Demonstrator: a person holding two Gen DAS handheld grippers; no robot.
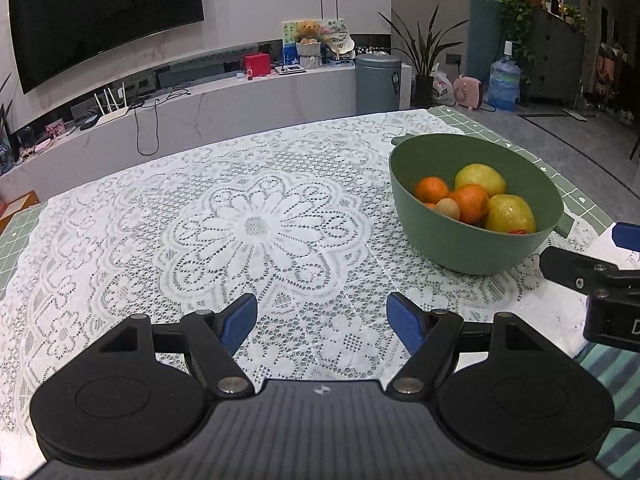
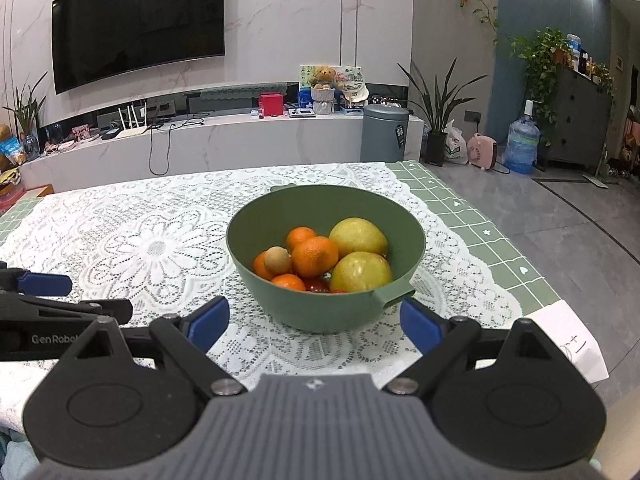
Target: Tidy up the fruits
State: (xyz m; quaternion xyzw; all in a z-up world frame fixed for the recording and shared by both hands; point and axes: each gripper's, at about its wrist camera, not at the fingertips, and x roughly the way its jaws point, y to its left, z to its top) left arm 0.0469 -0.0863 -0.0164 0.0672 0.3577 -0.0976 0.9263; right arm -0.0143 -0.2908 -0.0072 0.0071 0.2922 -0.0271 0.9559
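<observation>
- Two grippers were mine: my left gripper [image 1: 322, 322] and my right gripper [image 2: 314, 322], both spread wide and pinching nothing.
- Fruits sat piled in the green bowl [image 2: 280, 216]: oranges [image 2: 315, 256], two yellow fruits [image 2: 360, 272], and something red beneath.
- That bowl stood on the lace cloth [image 1: 200, 220], toward the worktop's [image 2: 480, 240] right edge, just beyond my right gripper.
</observation>
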